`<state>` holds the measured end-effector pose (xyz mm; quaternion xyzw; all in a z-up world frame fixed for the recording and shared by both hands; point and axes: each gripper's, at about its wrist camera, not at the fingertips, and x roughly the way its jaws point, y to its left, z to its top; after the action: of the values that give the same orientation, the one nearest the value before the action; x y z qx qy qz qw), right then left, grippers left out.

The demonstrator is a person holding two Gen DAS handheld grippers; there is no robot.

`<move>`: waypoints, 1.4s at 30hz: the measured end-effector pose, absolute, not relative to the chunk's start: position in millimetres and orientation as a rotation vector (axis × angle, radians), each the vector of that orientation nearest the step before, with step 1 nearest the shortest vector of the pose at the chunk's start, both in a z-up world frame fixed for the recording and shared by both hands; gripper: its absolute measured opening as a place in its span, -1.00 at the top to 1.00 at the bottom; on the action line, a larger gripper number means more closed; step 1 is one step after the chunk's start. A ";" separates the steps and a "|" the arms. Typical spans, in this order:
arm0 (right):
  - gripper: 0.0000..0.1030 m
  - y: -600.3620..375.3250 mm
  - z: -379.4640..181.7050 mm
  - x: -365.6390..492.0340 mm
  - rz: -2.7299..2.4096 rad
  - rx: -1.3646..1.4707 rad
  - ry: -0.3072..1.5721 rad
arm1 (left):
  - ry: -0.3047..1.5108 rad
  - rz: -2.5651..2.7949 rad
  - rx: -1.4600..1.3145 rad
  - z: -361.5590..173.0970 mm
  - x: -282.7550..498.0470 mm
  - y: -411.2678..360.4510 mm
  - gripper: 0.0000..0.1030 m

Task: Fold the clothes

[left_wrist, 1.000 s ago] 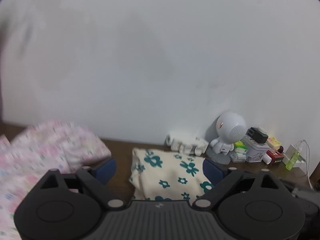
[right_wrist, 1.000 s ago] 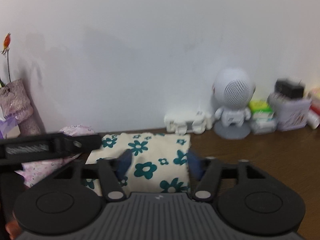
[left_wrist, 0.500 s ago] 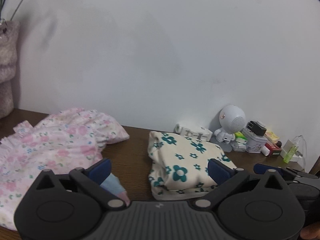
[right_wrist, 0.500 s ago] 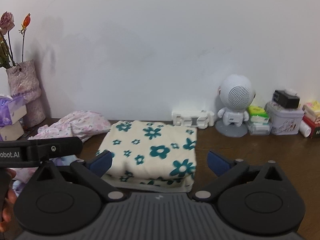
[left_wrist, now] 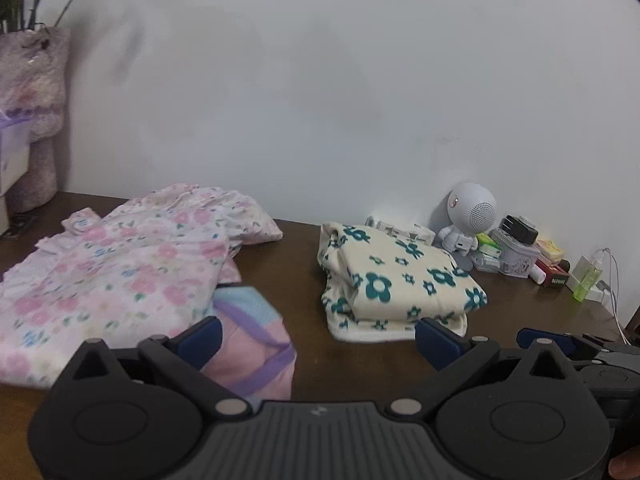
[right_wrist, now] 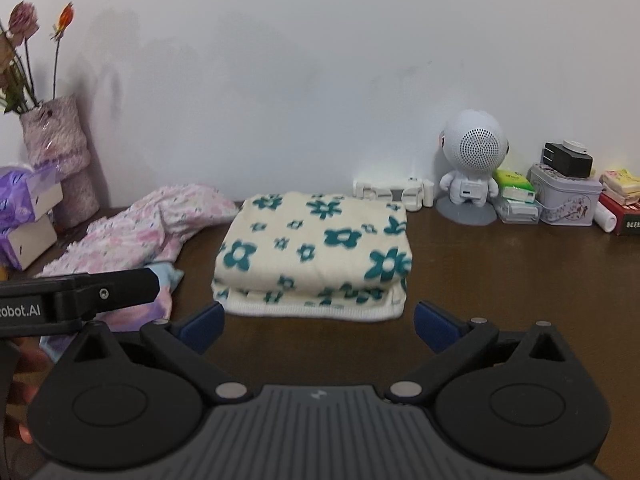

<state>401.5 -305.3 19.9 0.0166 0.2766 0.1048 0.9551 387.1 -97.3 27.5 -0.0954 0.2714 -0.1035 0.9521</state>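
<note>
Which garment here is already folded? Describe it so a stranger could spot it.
On the brown table, mid-way along the white wall, lies a cream cloth with teal flowers. Unlike the loose pink floral clothes to its left, it is a neat stacked rectangle.

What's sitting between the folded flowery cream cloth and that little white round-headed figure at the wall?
A small white blocky gadget lies between the cream cloth and the figure, clearest in the right wrist view.
</note>
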 end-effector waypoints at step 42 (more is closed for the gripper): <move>-0.99 -250.9 39.3 78.8 0.332 0.007 0.596 | 0.560 -0.274 -0.064 44.4 32.3 -11.9 -1.00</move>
<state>78.8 -250.9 39.3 0.0034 0.2922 0.1627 0.9424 32.3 -11.9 44.4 -0.0316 0.2756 -0.1346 0.9513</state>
